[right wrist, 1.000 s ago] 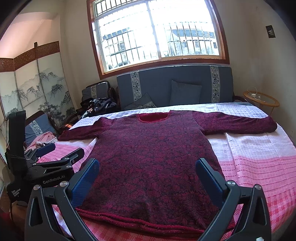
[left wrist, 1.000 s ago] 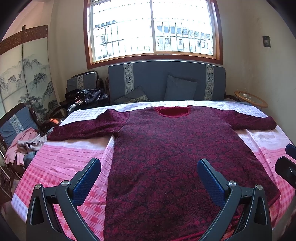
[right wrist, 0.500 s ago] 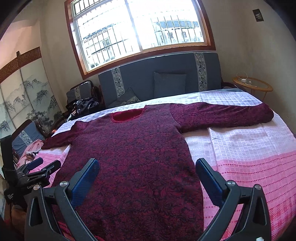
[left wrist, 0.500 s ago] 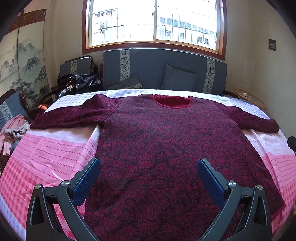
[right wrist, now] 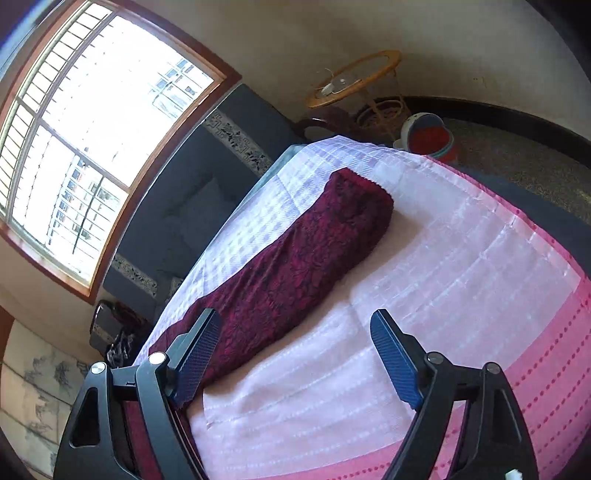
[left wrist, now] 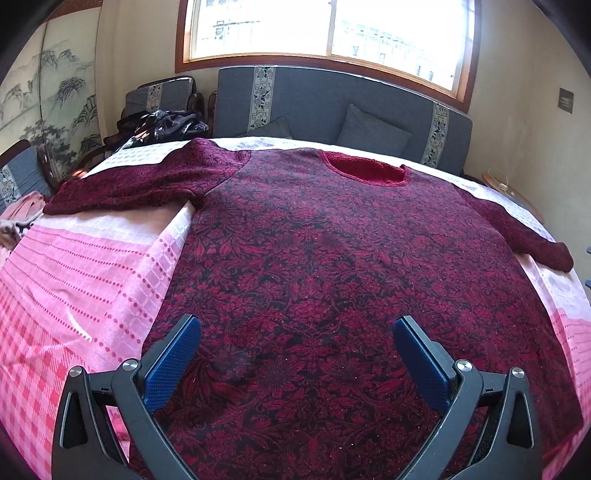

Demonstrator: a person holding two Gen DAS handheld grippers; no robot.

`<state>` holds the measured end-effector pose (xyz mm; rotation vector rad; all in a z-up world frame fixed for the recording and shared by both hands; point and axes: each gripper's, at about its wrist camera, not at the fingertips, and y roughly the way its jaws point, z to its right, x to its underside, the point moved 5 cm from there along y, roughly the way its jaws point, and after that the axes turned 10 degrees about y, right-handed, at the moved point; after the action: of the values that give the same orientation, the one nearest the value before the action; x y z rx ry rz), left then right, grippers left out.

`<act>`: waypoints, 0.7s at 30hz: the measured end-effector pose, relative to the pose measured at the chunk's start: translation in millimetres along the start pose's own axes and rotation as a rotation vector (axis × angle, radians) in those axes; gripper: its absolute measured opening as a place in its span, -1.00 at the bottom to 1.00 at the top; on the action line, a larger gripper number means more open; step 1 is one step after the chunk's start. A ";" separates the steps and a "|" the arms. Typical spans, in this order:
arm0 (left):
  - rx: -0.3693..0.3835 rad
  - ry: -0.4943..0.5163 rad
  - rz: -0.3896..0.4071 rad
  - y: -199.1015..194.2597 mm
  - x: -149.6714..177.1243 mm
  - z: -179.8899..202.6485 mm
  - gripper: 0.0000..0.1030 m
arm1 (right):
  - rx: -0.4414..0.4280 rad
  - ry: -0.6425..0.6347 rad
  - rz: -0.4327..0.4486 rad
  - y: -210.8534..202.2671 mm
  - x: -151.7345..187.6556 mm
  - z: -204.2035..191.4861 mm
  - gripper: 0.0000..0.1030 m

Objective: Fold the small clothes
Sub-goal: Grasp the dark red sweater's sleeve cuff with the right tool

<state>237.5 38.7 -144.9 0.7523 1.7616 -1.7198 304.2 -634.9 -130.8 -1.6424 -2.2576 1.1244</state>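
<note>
Dark red knit with a black leaf pattern, the sweater lies spread flat, front up, on a bed covered by a pink and white checked bedspread, its neckline toward the grey headboard under the window. The left tongs hang over the lower body of the sweater with jaws wide and nothing gripped; whether the blue pads touch the knit cannot be told. The hem is cut off by the bottom of the left wrist view and partly hidden behind the tongs' black frame. One sleeve stretches out to the left in that view; the other runs off to the right, its cuff near the bed's edge. The right wrist view is rolled hard sideways, so the room looks tipped. There the right tongs are over that right-hand sleeve, jaws closing but apart, with bare bedspread and the sleeve's edge between them; one pad overlaps the sleeve, contact unclear. The sweater's body is mostly out of that view. Around the bed: a painted folding screen, a chair with dark clothes heaped on it, pink cloth at the left edge, a round wicker side table and a red and blue bucket-like thing, hard to make out.
</note>
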 end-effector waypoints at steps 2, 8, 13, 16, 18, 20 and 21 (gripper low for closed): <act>-0.002 0.009 -0.006 0.4 1.0 2.7 1.00 | 0.039 0.059 0.013 11.4 -25.4 16.2 0.57; -0.003 0.043 -0.027 4.5 1.3 11.2 1.00 | 0.029 0.133 0.006 43.8 -57.3 27.6 0.57; 0.012 0.024 -0.045 8.3 2.5 8.0 1.00 | 0.091 0.115 -0.008 70.5 -58.2 24.5 0.57; 0.024 -0.011 -0.053 10.8 3.9 2.9 1.00 | 0.099 0.110 0.008 79.5 -61.4 19.9 0.48; 0.033 -0.039 -0.055 11.7 4.9 -1.0 1.00 | 0.134 0.103 -0.016 88.0 -60.5 21.2 -0.63; 0.042 -0.066 -0.061 12.8 6.1 -5.4 1.00 | 0.157 0.126 -0.032 91.6 -58.5 25.4 -0.77; 0.046 -0.078 -0.061 13.0 6.5 -7.6 1.00 | 0.157 0.121 -0.029 90.3 -58.9 23.1 -0.77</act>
<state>242.5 46.6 -158.4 0.6476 1.7135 -1.8114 385.2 -685.4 -186.0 -1.5676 -2.0565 1.1314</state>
